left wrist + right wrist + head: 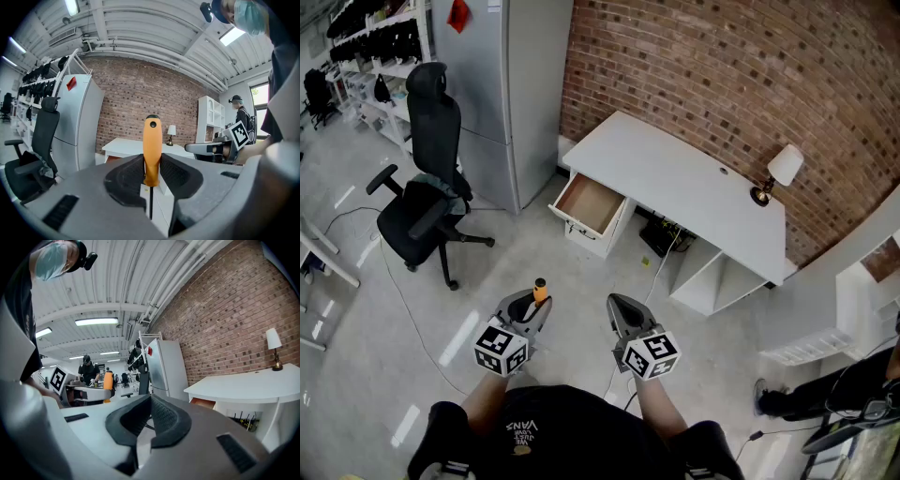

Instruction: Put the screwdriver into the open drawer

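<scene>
My left gripper (532,302) (151,172) is shut on a screwdriver (152,147) with an orange handle; the handle (540,290) stands up from between the jaws and the thin shaft hangs below. My right gripper (621,310) (146,420) is shut with nothing between its pads. Both are held low, well short of the white desk (675,178). The open drawer (589,203) sticks out at the desk's left end, its wooden inside showing. In the right gripper view the left gripper and the orange handle (108,380) appear at the left.
A black office chair (427,187) stands on the grey floor to the left, beside a tall grey cabinet (502,84). A small lamp (780,172) sits at the desk's right end against the brick wall. A white shelf unit (853,309) stands at right. Cables lie under the desk.
</scene>
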The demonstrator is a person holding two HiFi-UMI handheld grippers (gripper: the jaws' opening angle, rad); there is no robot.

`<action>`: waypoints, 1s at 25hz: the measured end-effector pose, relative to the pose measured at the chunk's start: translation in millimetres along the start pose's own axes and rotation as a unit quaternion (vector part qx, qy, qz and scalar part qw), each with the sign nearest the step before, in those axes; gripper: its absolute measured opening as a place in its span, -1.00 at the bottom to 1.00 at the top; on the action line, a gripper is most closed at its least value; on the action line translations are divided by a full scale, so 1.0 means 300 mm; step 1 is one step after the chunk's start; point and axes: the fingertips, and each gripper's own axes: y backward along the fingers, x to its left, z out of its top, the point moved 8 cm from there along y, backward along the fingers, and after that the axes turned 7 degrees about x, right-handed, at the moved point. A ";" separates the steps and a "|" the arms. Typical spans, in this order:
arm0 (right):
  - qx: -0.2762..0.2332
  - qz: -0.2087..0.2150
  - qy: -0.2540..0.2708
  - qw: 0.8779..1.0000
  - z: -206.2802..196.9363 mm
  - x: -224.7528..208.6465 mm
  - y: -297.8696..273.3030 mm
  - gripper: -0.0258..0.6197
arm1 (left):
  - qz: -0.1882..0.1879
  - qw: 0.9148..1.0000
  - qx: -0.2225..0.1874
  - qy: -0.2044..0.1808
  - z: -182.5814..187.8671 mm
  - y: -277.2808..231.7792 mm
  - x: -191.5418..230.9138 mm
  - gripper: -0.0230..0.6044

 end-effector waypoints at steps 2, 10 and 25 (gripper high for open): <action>-0.003 0.003 0.001 1.000 -0.005 -0.010 0.005 -0.94 | 0.001 1.000 0.000 0.002 -0.009 -0.013 -0.010 -0.59; -0.007 0.001 0.015 1.000 0.011 -0.037 -0.009 -0.94 | -0.001 1.000 0.008 0.006 -0.008 -0.062 -0.012 -0.59; 0.005 -0.039 -0.001 0.999 0.090 -0.131 -0.343 -0.94 | -0.061 0.998 0.026 0.008 0.098 -0.310 0.338 -0.59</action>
